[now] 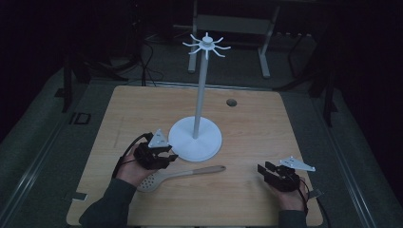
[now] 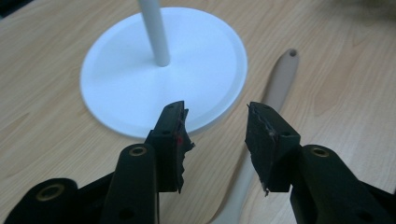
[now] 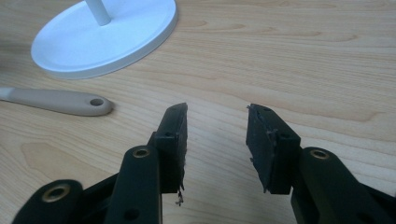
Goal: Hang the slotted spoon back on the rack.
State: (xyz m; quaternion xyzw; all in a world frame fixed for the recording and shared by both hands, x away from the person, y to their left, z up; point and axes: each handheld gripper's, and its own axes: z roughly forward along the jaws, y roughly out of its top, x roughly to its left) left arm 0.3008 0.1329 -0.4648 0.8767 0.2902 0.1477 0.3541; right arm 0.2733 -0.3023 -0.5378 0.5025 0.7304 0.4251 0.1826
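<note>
Beige and light-looking, the stiff slotted spoon (image 1: 178, 175) is lying flat on the table (image 1: 247, 137) beside the stand (image 1: 195, 138), being approached at its slim handle by the left gripper (image 2: 215, 116), jaws spread and empty, while the right gripper (image 3: 217, 116) is being held spread nearby

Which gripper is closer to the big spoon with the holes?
Left. The left gripper hovers right above the slotted spoon, near its bowl end, fingers open. The right gripper sits off past the handle's tip, apart from it, also open.
</note>
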